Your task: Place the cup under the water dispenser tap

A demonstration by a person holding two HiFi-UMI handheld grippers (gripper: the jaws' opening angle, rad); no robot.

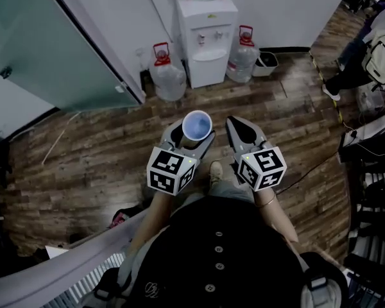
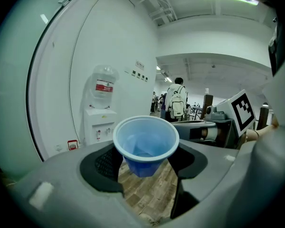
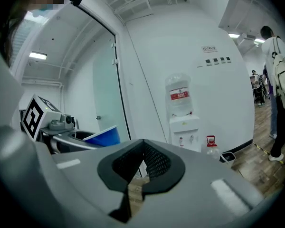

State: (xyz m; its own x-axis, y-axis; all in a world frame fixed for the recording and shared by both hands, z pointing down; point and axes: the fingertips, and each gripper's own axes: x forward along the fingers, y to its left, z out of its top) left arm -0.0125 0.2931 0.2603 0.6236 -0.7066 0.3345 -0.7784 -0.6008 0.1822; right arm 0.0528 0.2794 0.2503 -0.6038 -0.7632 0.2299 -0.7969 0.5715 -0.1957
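A light blue plastic cup [image 1: 196, 124] stands upright between the jaws of my left gripper [image 1: 192, 138], which is shut on it below the rim. In the left gripper view the cup [image 2: 146, 141] is empty, with wood floor showing beneath it. A white water dispenser [image 1: 207, 40] with a bottle on top stands against the far wall, well ahead of both grippers; it also shows as the dispenser [image 2: 99, 127] and the dispenser [image 3: 184, 129]. My right gripper [image 1: 236, 126] is beside the cup on the right, its jaws shut with nothing in them [image 3: 142, 148].
Two large water jugs [image 1: 169, 77] [image 1: 244, 59] stand on the floor either side of the dispenser, with a small bin [image 1: 266, 63] to the right. A glass door [image 1: 45, 50] lies to the left. A person with a backpack [image 1: 380, 53] stands at the far right.
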